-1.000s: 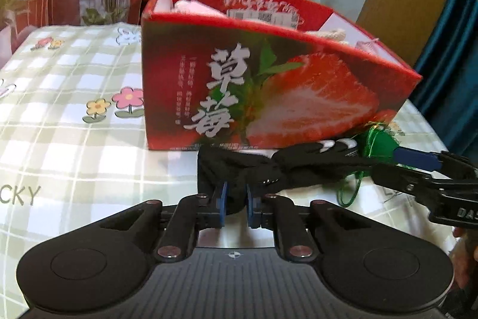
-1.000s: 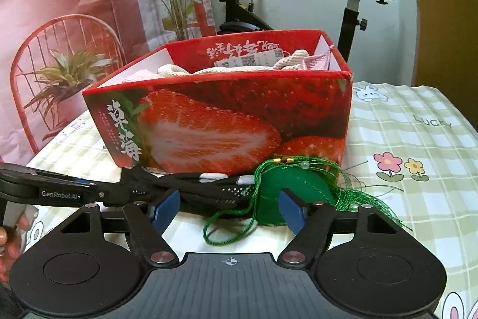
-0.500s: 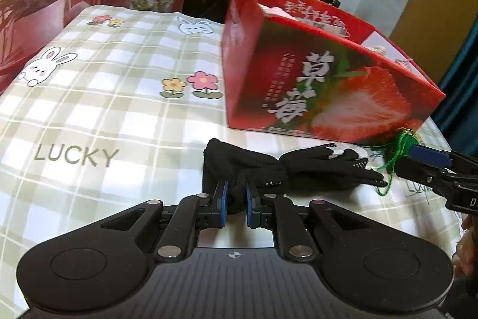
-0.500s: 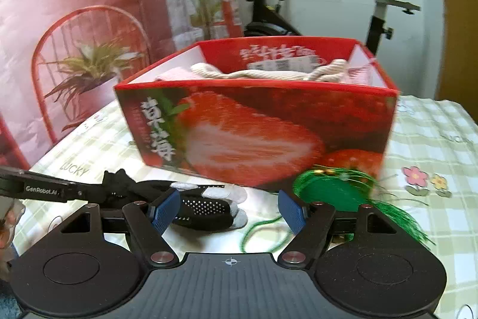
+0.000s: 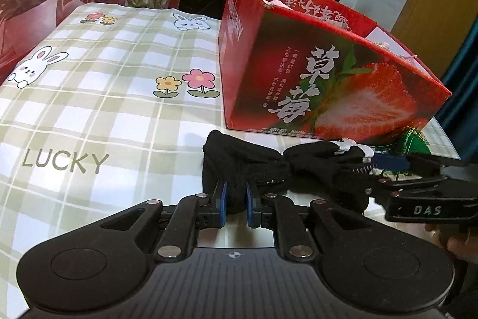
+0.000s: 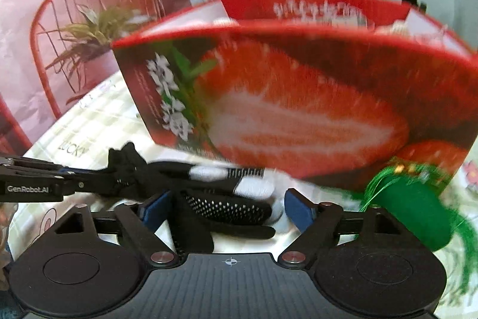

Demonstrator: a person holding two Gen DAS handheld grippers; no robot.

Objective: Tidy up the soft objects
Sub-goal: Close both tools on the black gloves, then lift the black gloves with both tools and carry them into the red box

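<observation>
Gloves point(image 5: 269, 166) of black knit lie bunched on the checked tabletop point(image 5: 98, 97), just in front of the red strawberry box point(image 5: 328, 85). Left gripper point(image 5: 236, 204) has its jaws nearly closed, pinching the cuff end of the gloves. Right gripper point(image 6: 222, 213) has wide jaws that are opening; the dotted fingertip end of the gloves lies between them, and neither pad presses on it. Beside the box's right corner sits a green tasselled pouch point(image 6: 418, 205). White fabric shows over the box's rim.
</observation>
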